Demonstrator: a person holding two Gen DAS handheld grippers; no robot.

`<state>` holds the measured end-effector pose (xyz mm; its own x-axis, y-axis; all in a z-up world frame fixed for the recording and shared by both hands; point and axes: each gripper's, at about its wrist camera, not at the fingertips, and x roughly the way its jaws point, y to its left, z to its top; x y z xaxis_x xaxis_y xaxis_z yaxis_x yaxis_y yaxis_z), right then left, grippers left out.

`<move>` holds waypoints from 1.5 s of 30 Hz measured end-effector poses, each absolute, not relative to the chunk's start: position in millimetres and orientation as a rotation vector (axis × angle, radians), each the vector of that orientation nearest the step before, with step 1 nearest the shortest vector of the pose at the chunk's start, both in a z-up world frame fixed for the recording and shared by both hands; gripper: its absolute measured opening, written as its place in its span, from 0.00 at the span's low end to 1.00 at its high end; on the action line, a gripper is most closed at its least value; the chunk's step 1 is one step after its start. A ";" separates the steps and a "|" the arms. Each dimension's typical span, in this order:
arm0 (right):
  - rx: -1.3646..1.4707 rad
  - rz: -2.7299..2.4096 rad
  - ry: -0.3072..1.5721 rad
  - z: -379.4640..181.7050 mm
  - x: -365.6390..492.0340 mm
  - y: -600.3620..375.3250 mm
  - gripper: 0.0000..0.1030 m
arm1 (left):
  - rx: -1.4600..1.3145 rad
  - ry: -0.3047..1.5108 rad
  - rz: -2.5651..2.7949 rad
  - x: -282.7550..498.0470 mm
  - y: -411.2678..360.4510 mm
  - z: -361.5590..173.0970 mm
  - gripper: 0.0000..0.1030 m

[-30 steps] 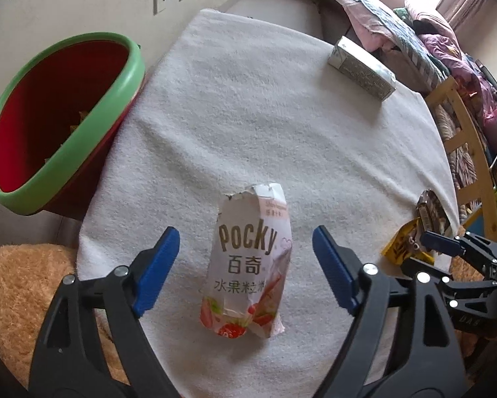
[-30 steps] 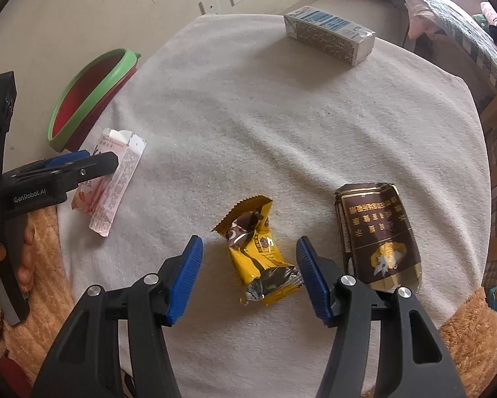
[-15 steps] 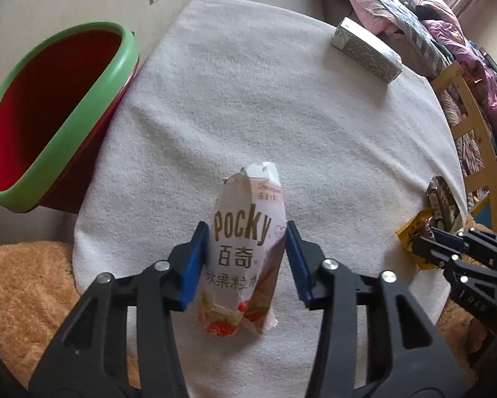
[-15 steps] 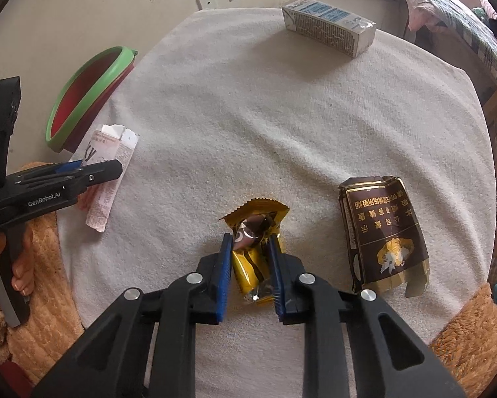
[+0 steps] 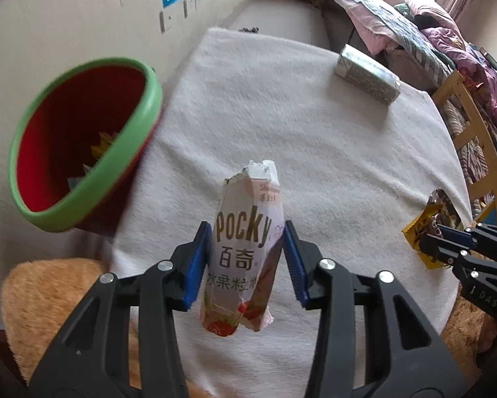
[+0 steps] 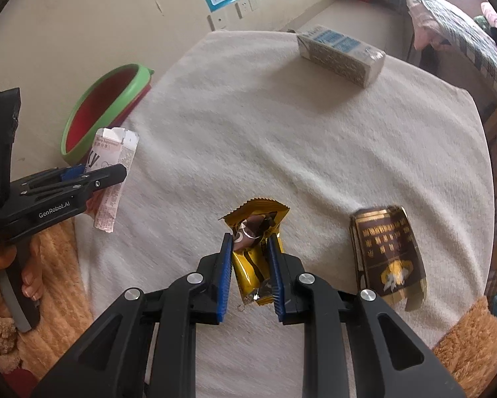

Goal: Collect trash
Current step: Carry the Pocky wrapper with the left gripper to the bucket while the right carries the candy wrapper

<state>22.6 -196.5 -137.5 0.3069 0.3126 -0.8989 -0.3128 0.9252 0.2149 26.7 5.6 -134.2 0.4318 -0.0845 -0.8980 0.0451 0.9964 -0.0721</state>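
Observation:
A torn pink-and-white Pocky box (image 5: 245,252) is pinched upright between the blue pads of my left gripper (image 5: 247,243), lifted a little off the white cloth. The right wrist view shows the same box (image 6: 115,152) in the left gripper (image 6: 92,179). My right gripper (image 6: 250,258) is shut on a crumpled yellow snack wrapper (image 6: 255,219), which rests at the cloth's near edge; from the left it appears as the yellow wrapper (image 5: 421,229) in the right gripper (image 5: 442,240). A red bin with a green rim (image 5: 142,112) stands left of the table, with scraps inside.
A flattened brown packet (image 6: 388,252) lies right of the yellow wrapper. A grey-and-blue carton (image 6: 341,54) lies at the far edge of the white-clothed round table (image 6: 248,126). A tan plush seat (image 5: 49,285) is at the near left, and a wooden chair (image 5: 470,132) on the right.
Both grippers went from open around their items to shut on them. The left one has since raised the Pocky box slightly. The right hand has stayed in place.

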 end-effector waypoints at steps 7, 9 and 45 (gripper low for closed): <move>-0.013 0.430 1.151 -119.1 28.9 -176.3 0.20 | -0.061 1.075 -0.027 28.4 25.8 -115.5 0.41; -0.016 0.439 1.135 -112.1 30.7 -168.1 0.20 | -0.072 1.063 -0.013 28.6 31.6 -111.0 0.41; -0.115 0.686 1.001 -62.5 90.6 -17.9 0.20 | -0.137 0.964 0.245 52.9 163.7 -79.4 0.41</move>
